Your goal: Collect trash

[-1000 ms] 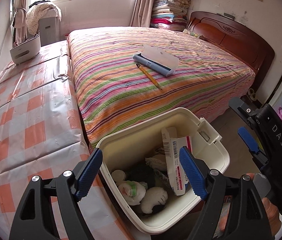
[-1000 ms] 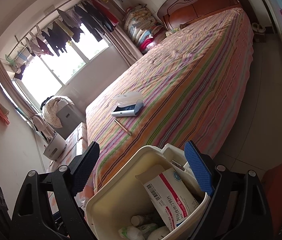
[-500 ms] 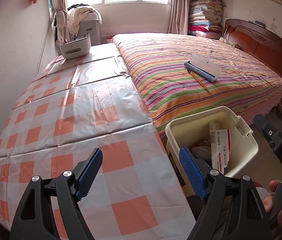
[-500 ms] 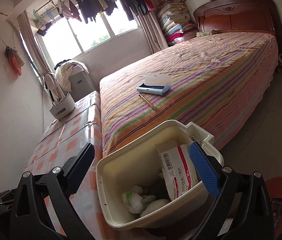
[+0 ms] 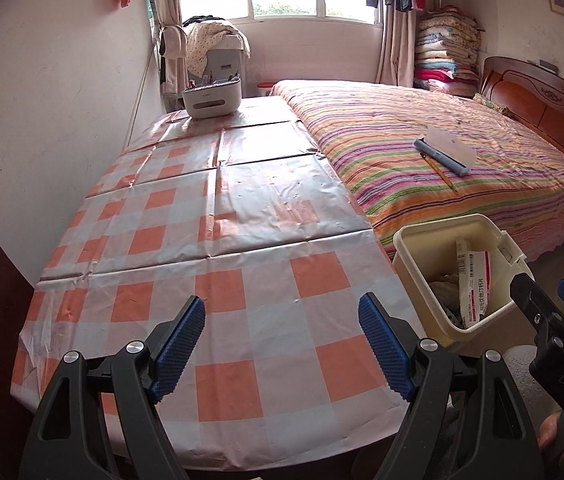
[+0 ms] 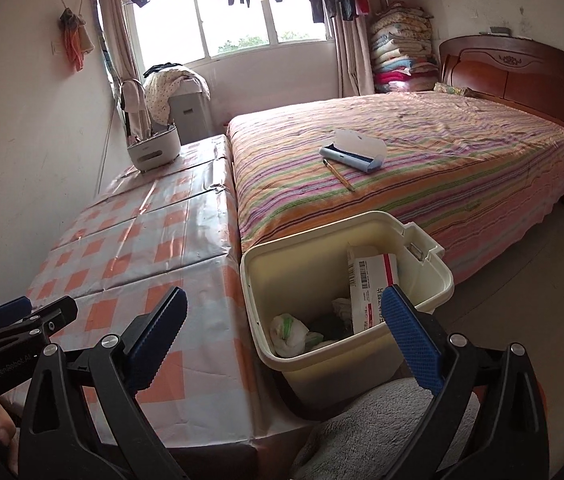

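A cream trash bin [image 6: 250,268] stands on the floor between the table's corner and the bed. It holds a white and red medicine box [image 6: 369,284] upright against the far wall and crumpled tissue wads [image 6: 287,330] at the bottom. My right gripper [image 6: 283,302] hangs open above the bin's near rim with nothing between its blue pads. My left gripper [image 5: 282,320] is open and empty over the near end of the checked table. The bin [image 5: 413,248] lies to its right, and past it shows the right gripper [image 5: 545,292].
An orange and white checked tablecloth [image 5: 218,216] covers the long table. A white caddy [image 5: 212,98] stands at its far end. On the striped bed [image 6: 421,160] lie a blue roller with a clear cover [image 6: 351,154] and a pencil [image 6: 339,176]. Grey fleece [image 6: 381,420] lies below the bin.
Both grippers have drawn back from above the bin. The left one has swung left over the table. The right view has rolled upright and its jaws stand a little wider.
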`<state>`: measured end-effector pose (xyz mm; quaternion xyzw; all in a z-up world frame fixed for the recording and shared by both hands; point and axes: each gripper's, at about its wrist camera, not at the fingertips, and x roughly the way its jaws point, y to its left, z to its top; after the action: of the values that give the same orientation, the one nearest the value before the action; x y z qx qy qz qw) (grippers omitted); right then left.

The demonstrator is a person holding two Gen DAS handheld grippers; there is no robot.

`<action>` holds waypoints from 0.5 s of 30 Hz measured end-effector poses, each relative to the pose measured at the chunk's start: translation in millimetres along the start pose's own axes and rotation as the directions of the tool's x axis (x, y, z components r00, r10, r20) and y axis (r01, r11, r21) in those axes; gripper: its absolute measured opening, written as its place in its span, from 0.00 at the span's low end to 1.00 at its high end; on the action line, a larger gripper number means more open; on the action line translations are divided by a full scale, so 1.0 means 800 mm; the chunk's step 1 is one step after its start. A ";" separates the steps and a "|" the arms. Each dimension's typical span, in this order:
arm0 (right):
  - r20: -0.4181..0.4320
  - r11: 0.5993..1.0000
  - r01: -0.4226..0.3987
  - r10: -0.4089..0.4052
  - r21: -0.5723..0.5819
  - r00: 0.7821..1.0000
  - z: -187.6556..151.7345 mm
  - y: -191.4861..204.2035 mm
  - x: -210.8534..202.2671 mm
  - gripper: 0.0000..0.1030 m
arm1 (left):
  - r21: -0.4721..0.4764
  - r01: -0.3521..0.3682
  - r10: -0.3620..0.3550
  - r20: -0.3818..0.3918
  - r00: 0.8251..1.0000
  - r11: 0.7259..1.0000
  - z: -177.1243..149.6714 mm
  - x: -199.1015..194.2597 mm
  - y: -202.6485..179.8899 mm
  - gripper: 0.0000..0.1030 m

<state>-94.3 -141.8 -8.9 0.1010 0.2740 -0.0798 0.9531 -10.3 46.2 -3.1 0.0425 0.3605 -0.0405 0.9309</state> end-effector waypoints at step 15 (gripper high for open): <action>-0.048 0.999 0.028 -0.030 -0.041 0.998 -0.002 0.023 0.014 0.93 | -0.030 0.006 -0.007 -0.023 1.000 1.000 -0.012 -0.002 0.022 0.75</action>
<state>-81.8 -124.6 -13.3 0.0798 0.3000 -0.0858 0.9467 -16.0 65.1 -8.0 0.0277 0.3719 -0.0377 0.9271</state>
